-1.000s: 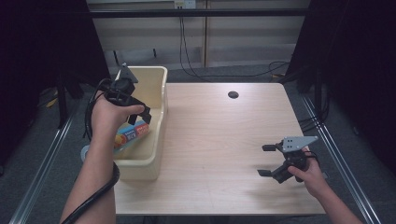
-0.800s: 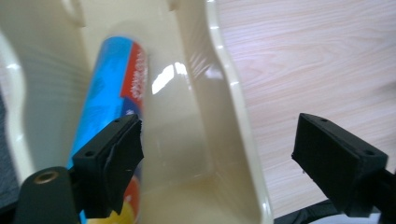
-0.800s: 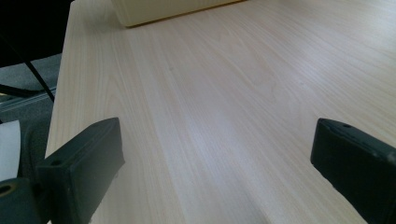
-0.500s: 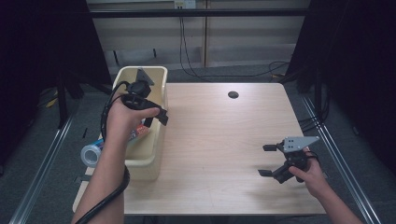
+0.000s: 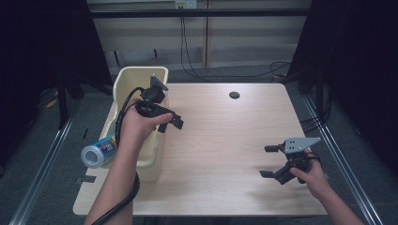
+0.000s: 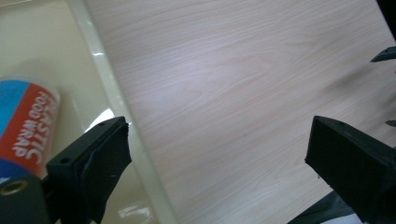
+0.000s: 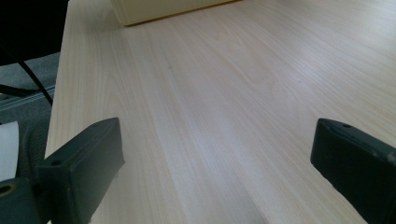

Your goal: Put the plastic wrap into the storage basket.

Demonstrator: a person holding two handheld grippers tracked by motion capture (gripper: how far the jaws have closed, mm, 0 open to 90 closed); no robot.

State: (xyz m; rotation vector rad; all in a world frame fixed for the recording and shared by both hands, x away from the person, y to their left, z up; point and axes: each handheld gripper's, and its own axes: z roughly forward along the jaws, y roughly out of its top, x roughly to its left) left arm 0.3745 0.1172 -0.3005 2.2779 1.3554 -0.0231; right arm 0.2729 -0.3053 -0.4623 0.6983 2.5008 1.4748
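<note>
Right now the left gripper [image 5: 171, 123] is hovering at center-left of the high view, just over the right rim of the cream plastic bin [image 5: 123, 82], its jaws standing wide apart with nothing between them. In the left gripper view, the roll of plastic food wrap [image 6: 25, 121] is lying inside the bin at the left edge of the frame, beside the left jaw and not held; in the high view its silvery end [image 5: 96, 153] is poking over the bin's left wall at lower left. The right gripper [image 5: 270, 161] is waiting at lower right above the bare wooden table [image 5: 225, 136], jaws spread and empty, well apart from the bin. Judging from this, the roll is probably the thing being worked on, and the risk is twofold: the smooth round tube could be slipping or rolling out of a shallow pinch, and a jaw descending this near the rim could be catching the wall and shoving the light bin sideways.
</note>
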